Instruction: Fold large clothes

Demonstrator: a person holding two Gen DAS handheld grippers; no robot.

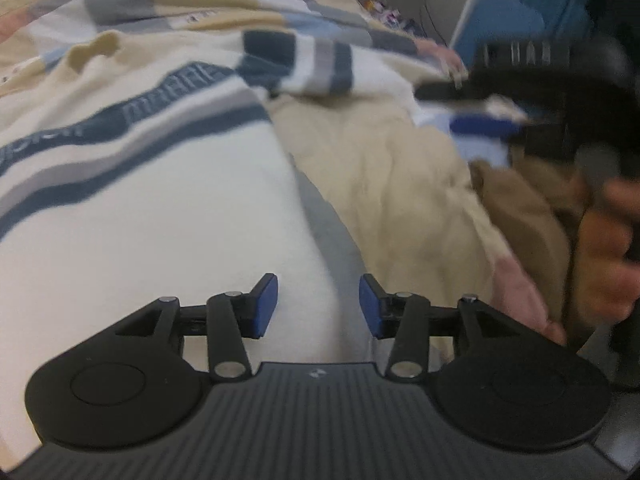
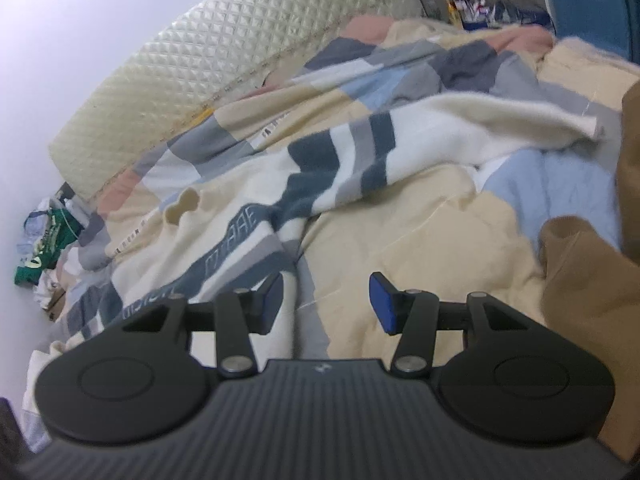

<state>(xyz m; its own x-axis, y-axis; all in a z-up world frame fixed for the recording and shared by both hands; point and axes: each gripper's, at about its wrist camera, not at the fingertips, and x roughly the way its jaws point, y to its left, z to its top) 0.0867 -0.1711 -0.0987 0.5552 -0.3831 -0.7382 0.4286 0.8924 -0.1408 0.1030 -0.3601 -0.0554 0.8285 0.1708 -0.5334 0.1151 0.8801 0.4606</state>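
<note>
A cream sweater point(image 1: 160, 220) with navy and grey stripes across the chest lies spread on the patchwork duvet point(image 1: 380, 184). One striped sleeve point(image 2: 440, 128) stretches out to the right, and the collar point(image 2: 184, 204) points to the left. My left gripper point(image 1: 318, 306) hovers over the sweater's lower body near its side edge, open, with nothing between its blue pads. My right gripper point(image 2: 326, 304) is also open and empty, above the sweater's edge and the duvet. In the left wrist view the right gripper point(image 1: 448, 108) shows blurred at the right, near the sleeve's end.
A brown garment point(image 2: 580, 280) is heaped at the right of the bed. A person's hand point(image 1: 608, 248) holds the right gripper. A quilted cream headboard point(image 2: 240, 60) runs along the wall. Clothes point(image 2: 44, 240) lie on the floor at the left, and blue furniture point(image 1: 500, 24) stands behind.
</note>
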